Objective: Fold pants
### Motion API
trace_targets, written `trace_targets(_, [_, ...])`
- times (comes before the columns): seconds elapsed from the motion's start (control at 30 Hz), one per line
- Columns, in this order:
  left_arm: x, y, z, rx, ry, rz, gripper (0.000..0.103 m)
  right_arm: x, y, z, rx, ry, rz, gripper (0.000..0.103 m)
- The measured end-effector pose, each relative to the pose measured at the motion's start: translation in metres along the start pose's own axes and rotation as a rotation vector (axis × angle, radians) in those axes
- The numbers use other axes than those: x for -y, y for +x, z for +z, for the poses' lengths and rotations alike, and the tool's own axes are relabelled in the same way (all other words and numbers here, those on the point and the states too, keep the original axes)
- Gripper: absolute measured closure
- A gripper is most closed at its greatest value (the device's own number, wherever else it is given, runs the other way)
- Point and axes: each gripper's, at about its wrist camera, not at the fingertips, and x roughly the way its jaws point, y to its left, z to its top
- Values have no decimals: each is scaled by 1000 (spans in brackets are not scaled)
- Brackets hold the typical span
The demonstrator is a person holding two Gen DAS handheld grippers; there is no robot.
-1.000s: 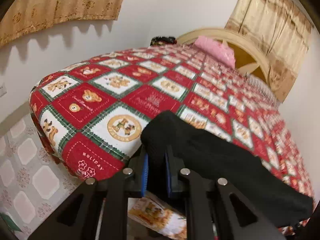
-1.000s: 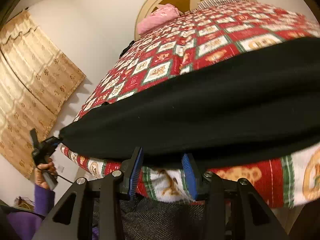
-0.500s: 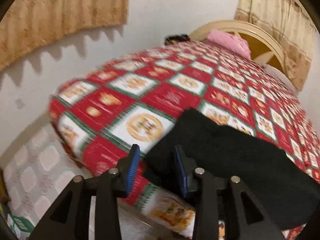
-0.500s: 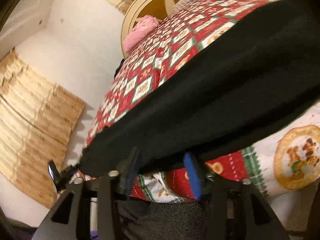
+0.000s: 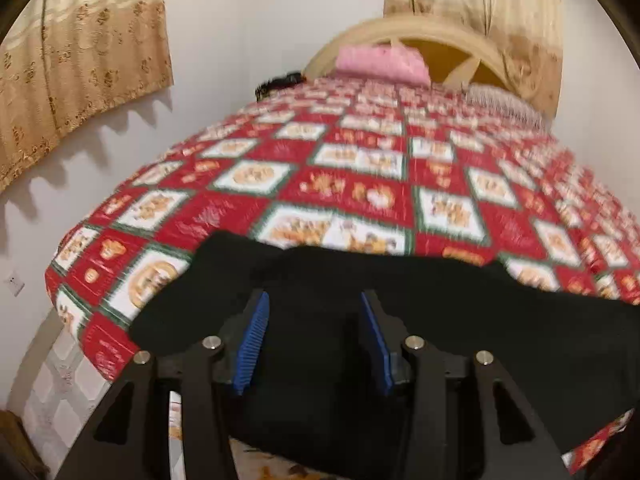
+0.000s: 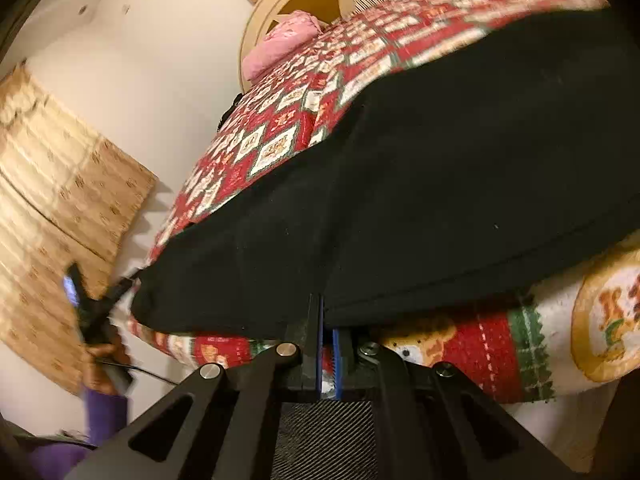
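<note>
Black pants [image 5: 460, 320] lie across the near edge of a bed with a red, white and green patchwork quilt [image 5: 360, 184]. In the left wrist view my left gripper [image 5: 314, 304] is open, its blue pads wide apart over the pants' cloth, holding nothing. In the right wrist view the pants [image 6: 460, 184] fill the middle, hanging over the bed edge. My right gripper [image 6: 327, 316] is shut, its blue pads nearly together on the lower edge of the pants. The left gripper, held by a hand, shows at the far left of the right wrist view [image 6: 86, 304].
A pink pillow [image 5: 380, 62] and a cream headboard [image 5: 460, 40] stand at the far end of the bed. Tan curtains [image 5: 80, 48] hang on the white wall to the left. Tiled floor [image 5: 60, 380] lies below the bed's left corner.
My left gripper let go of the pants' end, opened wide and moved right over the cloth. My right gripper closed on the pants' lower edge.
</note>
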Motion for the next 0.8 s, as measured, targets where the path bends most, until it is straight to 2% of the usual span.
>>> trace_targets(0.1, [-1,13,-7,-50,-11,7,54,3,-3,2,-51,29,18,98])
trace_targets(0.17, [-7,15,-11,-63,-33,-5,49,5,-12,3,-77,39,2,96])
trace_targets(0.23, [-8,13,-11,-63,-39,0,43,7,-33,3,-42,36,21,96])
trace_targets(0.3, [-8,13,-11,-63,-37,12,43,4,-61,10,38,-7,30,96])
trace_targets(0.37, [-7,15,-10,-67,-36,21,40,2,-80,21,130,-66,-40,96])
trace_targets(0.5, [-4,18,-9,-60,-25,53,36,15,-91,54,262,-149,-245,96])
trace_targets(0.6, [-6,18,-11,-53,-17,67,30,44,-82,70,260,-137,-333,96])
trace_targets(0.63, [-7,19,-11,-54,-20,65,29,55,-81,71,252,-115,-338,96])
trace_targets(0.7, [-8,19,-10,-57,-22,63,29,68,-85,69,272,-83,-259,96])
trace_targets(0.73, [-7,19,-9,-58,-21,68,28,69,-88,70,270,-66,-248,96])
trace_targets(0.8, [-4,19,-9,-57,-14,89,28,65,-103,70,306,-50,-268,96])
